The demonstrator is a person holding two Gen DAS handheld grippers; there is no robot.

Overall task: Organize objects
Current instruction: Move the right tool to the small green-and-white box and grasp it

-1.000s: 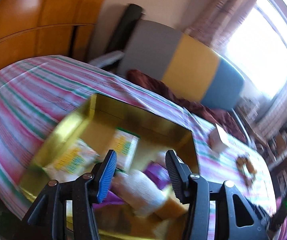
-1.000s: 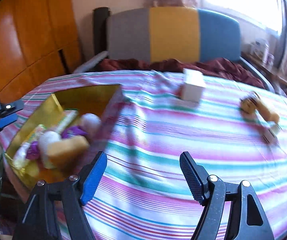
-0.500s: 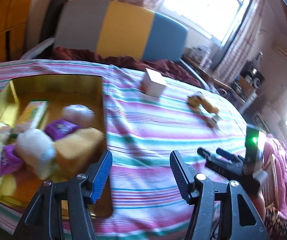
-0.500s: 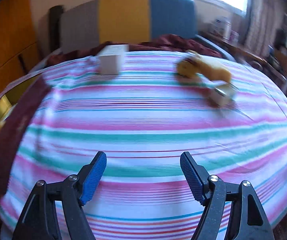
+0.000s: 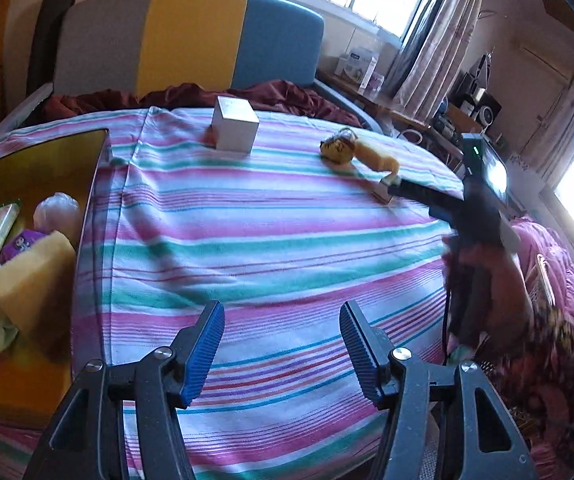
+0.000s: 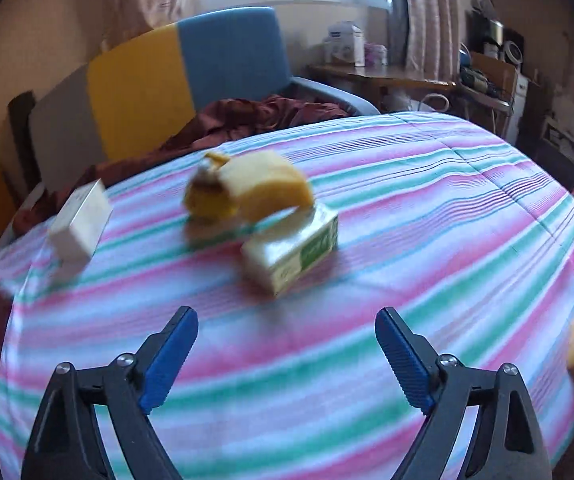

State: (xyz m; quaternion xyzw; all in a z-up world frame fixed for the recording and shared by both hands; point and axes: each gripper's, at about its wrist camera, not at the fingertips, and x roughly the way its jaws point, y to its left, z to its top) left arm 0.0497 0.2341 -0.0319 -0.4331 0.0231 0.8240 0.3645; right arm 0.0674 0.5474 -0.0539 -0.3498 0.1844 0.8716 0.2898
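My left gripper (image 5: 281, 344) spread wide, empty, above striped cloth (image 5: 271, 240). My right gripper (image 6: 287, 354) likewise spread, empty, short of green-white carton (image 6: 291, 256); print blurred, unreadable. Carton lies flat mid-cloth, long axis running near-left to far-right, touching yellow toy (image 6: 243, 192).

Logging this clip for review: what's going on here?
A person is tidying loose items into a gold tray. Both grippers are open and hold nothing. The right gripper faces a small green-and-white box beside a yellow plush toy; a white box also lies on the striped cloth. The left gripper hovers near the tray.
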